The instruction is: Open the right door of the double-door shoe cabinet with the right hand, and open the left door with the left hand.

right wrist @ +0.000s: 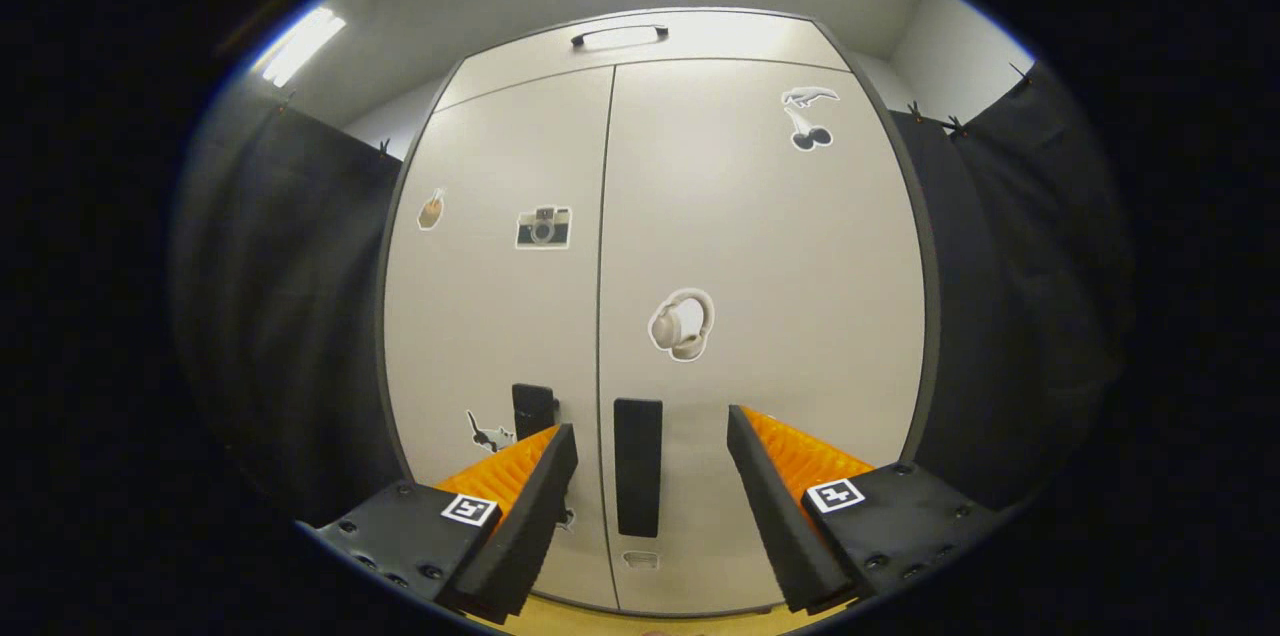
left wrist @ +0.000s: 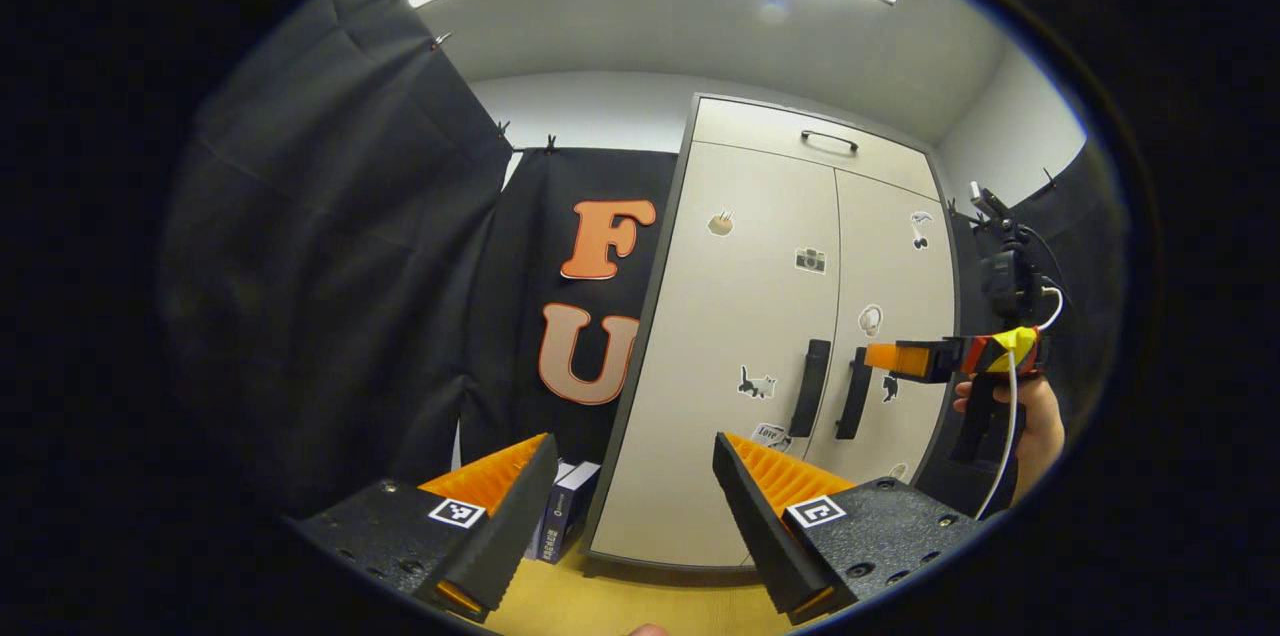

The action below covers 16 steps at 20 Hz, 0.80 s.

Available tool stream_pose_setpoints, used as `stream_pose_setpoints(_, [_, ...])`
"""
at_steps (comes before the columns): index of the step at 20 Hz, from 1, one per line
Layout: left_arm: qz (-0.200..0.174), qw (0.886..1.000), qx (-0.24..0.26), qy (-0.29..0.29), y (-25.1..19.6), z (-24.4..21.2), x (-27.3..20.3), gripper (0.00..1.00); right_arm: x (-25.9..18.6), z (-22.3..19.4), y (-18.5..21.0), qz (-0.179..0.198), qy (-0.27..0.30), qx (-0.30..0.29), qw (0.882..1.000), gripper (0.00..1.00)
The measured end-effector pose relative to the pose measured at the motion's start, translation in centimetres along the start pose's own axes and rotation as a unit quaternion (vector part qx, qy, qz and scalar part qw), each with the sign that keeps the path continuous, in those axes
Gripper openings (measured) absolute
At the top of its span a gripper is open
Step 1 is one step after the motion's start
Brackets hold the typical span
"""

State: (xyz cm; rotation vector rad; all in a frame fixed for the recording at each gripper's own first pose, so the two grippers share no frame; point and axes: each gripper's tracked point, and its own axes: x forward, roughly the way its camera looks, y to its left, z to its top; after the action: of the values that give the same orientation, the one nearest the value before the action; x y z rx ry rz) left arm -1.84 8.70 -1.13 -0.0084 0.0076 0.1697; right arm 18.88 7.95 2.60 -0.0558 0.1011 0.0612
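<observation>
The pale double-door shoe cabinet (left wrist: 700,476) stands with both doors shut. In the left gripper view, the left door (left wrist: 740,306) carries a dark vertical handle (left wrist: 810,386), and the right door (left wrist: 905,266) carries its own handle (left wrist: 853,394). My left gripper (left wrist: 633,446) is open and well short of the cabinet, holding nothing. A hand (left wrist: 1035,421) holds my right gripper (left wrist: 893,358) with its tips close to the right handle. In the right gripper view, my right gripper (right wrist: 650,426) is open with the right door's handle (right wrist: 637,466) framed between its fingers. The left handle (right wrist: 533,406) is partly hidden.
A top flap with a slim handle (left wrist: 828,141) sits above the doors. Small boxes (left wrist: 565,511) stand on the yellow floor (left wrist: 620,606) at the cabinet's left foot. Black cloth (left wrist: 330,296) closes in both sides. Stickers dot the doors.
</observation>
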Motion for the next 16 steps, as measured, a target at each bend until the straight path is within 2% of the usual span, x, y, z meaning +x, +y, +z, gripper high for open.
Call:
stream_pose_setpoints(5, [0.003,1.0,0.011,0.0,0.4,-0.2,0.0,0.94,2.9,-2.7,0.1,-0.006,0.03,0.021,0.999,0.96])
stream_pose_setpoints(12, [-0.031,0.999,0.021,-0.006,-1.7,-0.1,0.1,0.94,4.8,-4.1,-1.0,-0.028,0.04,0.012,0.999,0.96])
stream_pose_setpoints(13, [-0.034,0.999,0.022,-0.007,-2.0,-0.1,0.2,0.94,4.9,-4.1,-1.5,-0.039,0.039,0.01,0.998,0.88])
stream_pose_setpoints(15, [-0.039,0.999,0.02,-0.008,-2.3,-0.2,0.1,0.94,5.0,-4.1,-1.5,-0.044,0.034,0.005,0.998,0.86])
stream_pose_setpoints(16, [-0.041,0.999,0.019,-0.007,-2.4,-0.3,0.1,0.94,5.0,-4.0,-1.5,-0.046,0.031,0.0,0.998,0.89])
